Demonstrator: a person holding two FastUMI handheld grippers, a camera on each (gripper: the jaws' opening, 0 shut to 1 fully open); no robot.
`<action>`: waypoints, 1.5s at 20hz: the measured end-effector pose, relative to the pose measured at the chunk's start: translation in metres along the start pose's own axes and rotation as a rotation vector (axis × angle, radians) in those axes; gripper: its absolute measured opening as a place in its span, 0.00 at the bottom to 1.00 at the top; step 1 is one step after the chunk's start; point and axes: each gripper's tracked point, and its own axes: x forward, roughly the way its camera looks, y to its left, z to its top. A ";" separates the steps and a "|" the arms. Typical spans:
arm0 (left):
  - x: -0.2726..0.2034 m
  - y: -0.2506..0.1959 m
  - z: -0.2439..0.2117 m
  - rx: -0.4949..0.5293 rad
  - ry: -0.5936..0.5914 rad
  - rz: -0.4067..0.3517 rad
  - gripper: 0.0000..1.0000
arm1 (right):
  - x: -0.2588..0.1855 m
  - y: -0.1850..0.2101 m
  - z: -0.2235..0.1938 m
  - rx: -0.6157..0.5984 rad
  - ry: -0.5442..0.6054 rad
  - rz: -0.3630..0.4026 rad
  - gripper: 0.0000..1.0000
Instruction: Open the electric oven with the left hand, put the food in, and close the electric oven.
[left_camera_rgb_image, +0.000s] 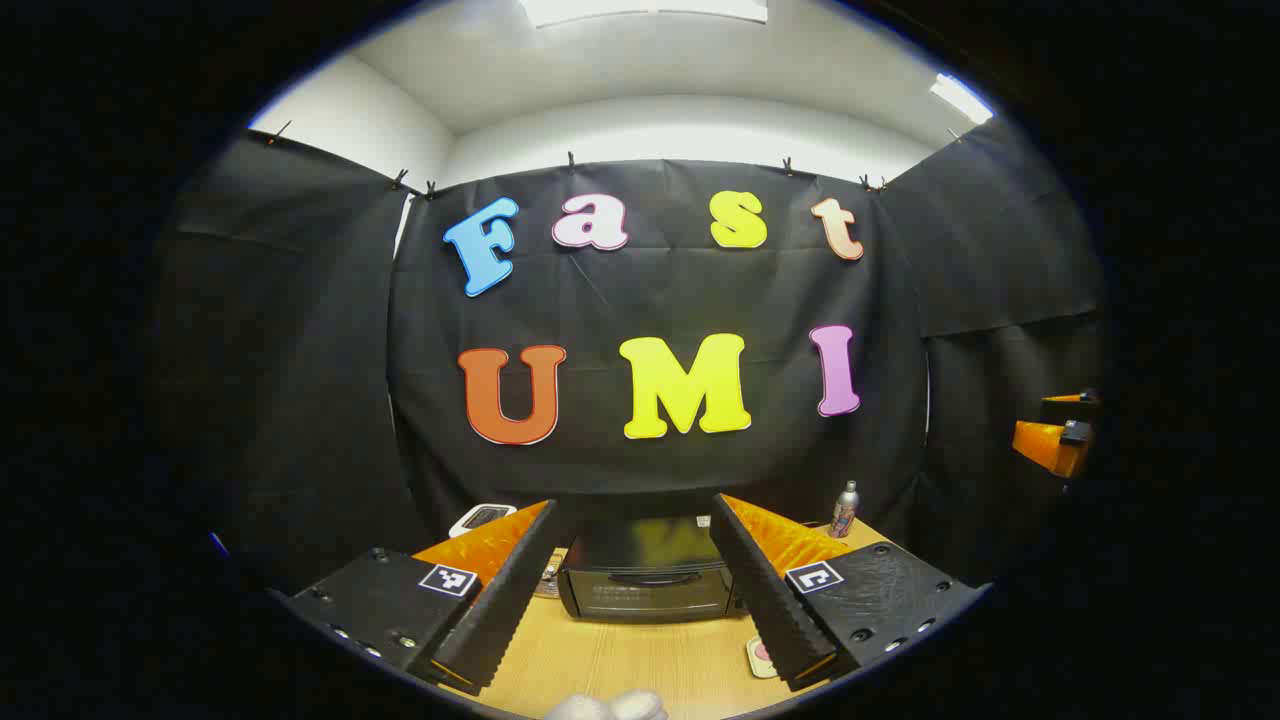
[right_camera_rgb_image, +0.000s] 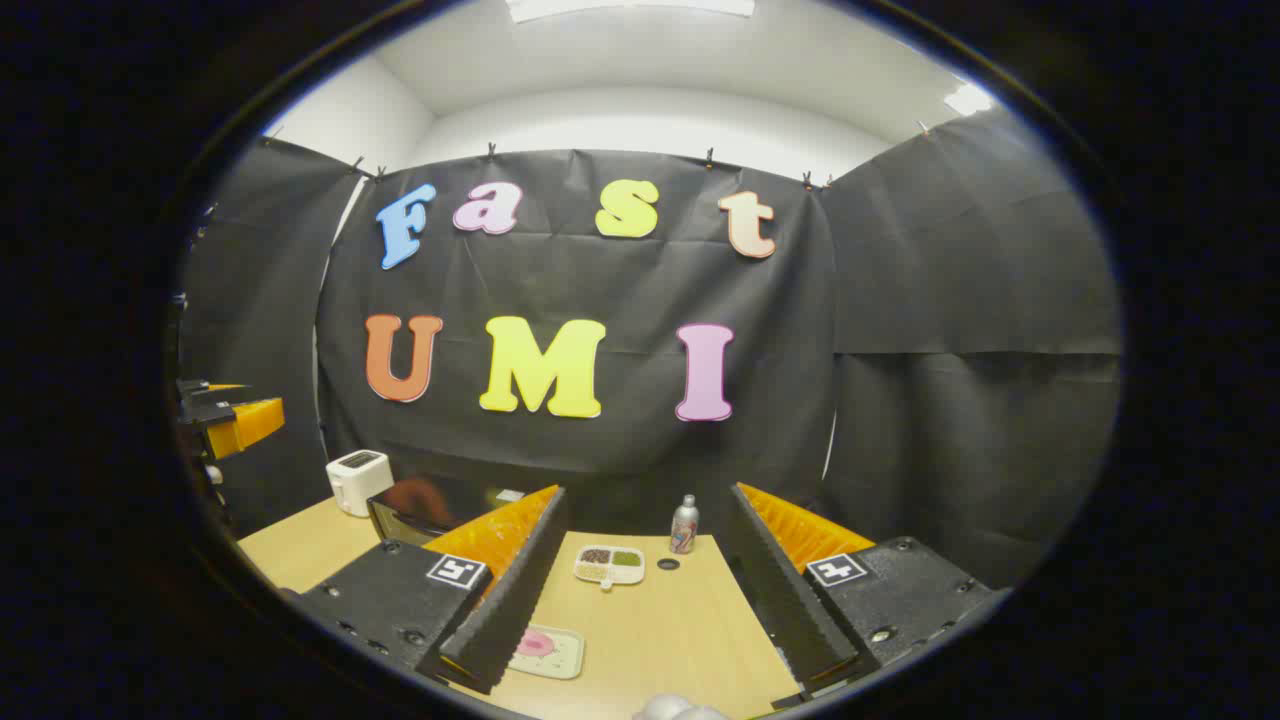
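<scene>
Fingers of the left gripper (left_camera_rgb_image: 640, 590) stand spread wide apart, grasping nothing, above the light wooden worktop (left_camera_rgb_image: 640, 655). Just beyond them, framed in the gap between the two fingers, sits the black electric oven (left_camera_rgb_image: 645, 580), door closed, its dark glass front and curved handle facing the camera. Beside the right-hand finger, at the near edge of the worktop, a corner of the pale rectangular tray with pink food (left_camera_rgb_image: 760, 655) is visible. Farther back, a white toaster (left_camera_rgb_image: 482, 518) stands left of the oven and a silver spray can (left_camera_rgb_image: 845, 510) stands to its right, near the black cloth wall.

Fingers of the right gripper (right_camera_rgb_image: 645, 590) are likewise released and wide apart, hovering over the worktop. The pale tray with the pink food (right_camera_rgb_image: 545, 650) lies near the left-hand finger, on the worktop. Beyond it rests a white divided dish holding dark and green contents (right_camera_rgb_image: 610, 563), with a small dark round cap (right_camera_rgb_image: 668, 564) just beside it and the spray can behind. At far left stand the oven and the toaster, by the wall.
</scene>
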 end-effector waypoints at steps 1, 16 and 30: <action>0.001 0.001 0.000 0.003 -0.003 -0.001 0.96 | 0.001 0.000 -0.001 -0.004 -0.001 -0.001 0.97; 0.007 0.007 -0.013 -0.018 0.022 -0.023 0.96 | -0.002 0.011 -0.010 -0.017 0.026 -0.006 0.98; 0.122 -0.029 -0.107 -0.066 0.086 -0.060 0.96 | 0.010 -0.011 -0.011 0.009 0.061 0.021 1.00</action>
